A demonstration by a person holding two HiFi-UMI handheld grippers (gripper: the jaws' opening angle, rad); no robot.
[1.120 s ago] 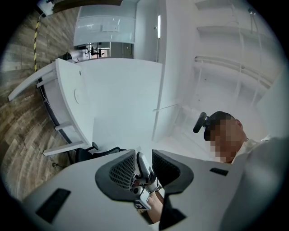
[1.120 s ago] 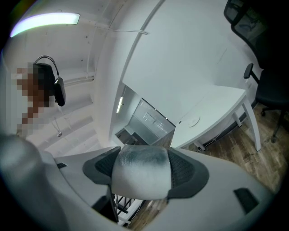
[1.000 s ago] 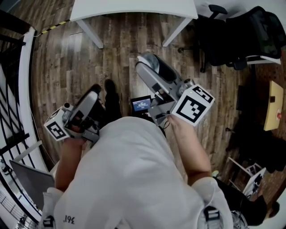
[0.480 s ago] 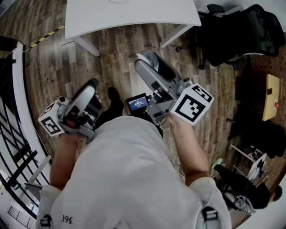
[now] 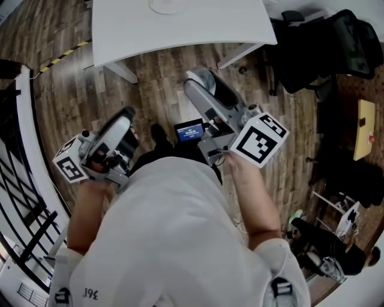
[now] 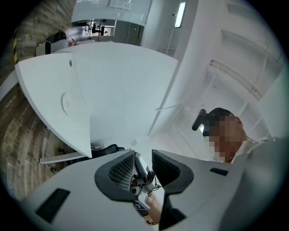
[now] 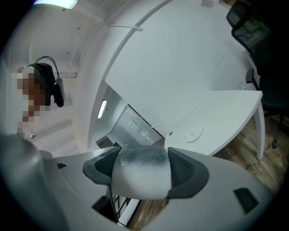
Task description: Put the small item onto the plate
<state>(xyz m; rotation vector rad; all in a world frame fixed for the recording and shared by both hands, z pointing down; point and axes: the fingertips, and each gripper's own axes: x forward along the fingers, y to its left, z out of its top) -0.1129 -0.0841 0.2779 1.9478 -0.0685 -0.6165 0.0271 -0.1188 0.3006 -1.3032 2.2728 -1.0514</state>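
Note:
A pale plate (image 5: 165, 5) lies on the white table (image 5: 198, 27) at the top edge of the head view; it also shows as a faint disc on the table, the plate (image 7: 194, 134) and the plate (image 6: 67, 103). My right gripper (image 7: 142, 169) is shut on the small item (image 7: 141, 176), a whitish lump with a grey top. The right gripper (image 5: 203, 84) is held over the floor, short of the table. My left gripper (image 6: 143, 164) stands open, nothing between its jaws. The left gripper (image 5: 123, 120) is lower left, also over the floor.
A dark wooden floor (image 5: 150, 84) lies between me and the table. A black office chair (image 5: 324, 48) stands at the upper right. A black railing (image 5: 21, 180) runs down the left. A small yellow table (image 5: 365, 129) is at the far right.
The view has shifted forward: more of the white table shows and the plate has come into sight at the top. Both grippers keep about the same pose.

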